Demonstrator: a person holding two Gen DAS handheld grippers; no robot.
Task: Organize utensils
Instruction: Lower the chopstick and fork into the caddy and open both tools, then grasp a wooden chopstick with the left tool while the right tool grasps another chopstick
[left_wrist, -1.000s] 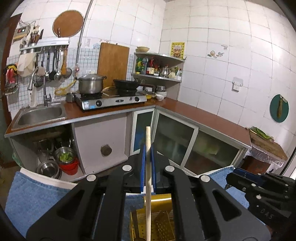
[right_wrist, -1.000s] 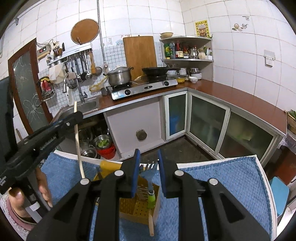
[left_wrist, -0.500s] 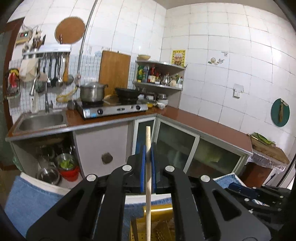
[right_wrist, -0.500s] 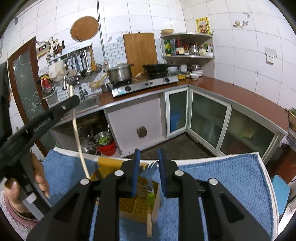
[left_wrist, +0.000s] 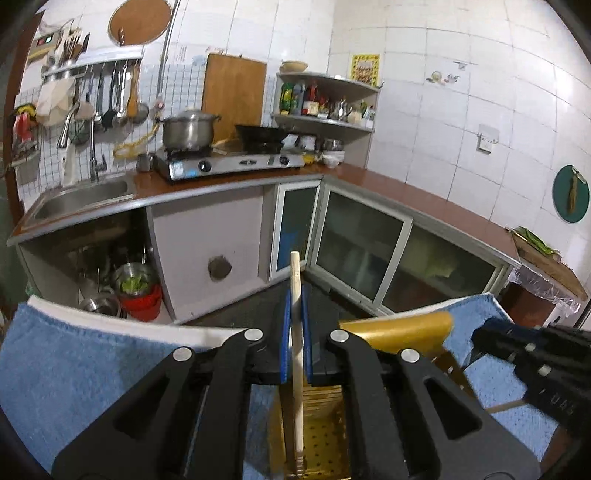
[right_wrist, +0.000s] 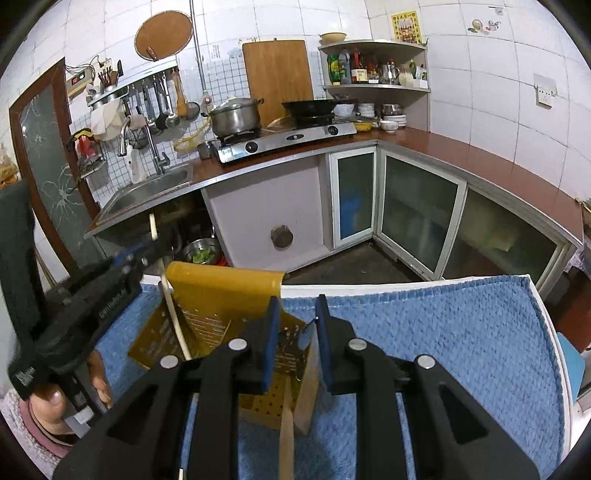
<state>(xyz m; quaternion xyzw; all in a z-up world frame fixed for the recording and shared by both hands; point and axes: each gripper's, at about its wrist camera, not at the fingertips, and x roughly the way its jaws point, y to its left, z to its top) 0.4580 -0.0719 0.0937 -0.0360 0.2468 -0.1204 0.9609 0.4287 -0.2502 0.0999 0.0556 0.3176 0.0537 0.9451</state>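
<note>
Blue towel (right_wrist: 443, 325) covers the tabletop (right_wrist: 406, 283), and on it, at about 7 o'clock in the right view, stands the yellow caddy (right_wrist: 221, 284), perforated and open at the top. The left claw (left_wrist: 294, 336) is clenched on a chopstick (left_wrist: 295, 295), held upright with its lower end down inside the caddy. The right claw (right_wrist: 294, 332) hangs over the caddy's near wall with its jaws apart; a fork (right_wrist: 304, 334) shows between them, but I cannot tell whether they touch it. A wooden handle (right_wrist: 286, 432) leans out at 6 o'clock.

The risk is in the release: the chopstick is thin and tall, so if let go while tilted it may tip over the low rim onto the towel. The two claws also sit near each other over one small opening, and a bump could topple the caddy.
</note>
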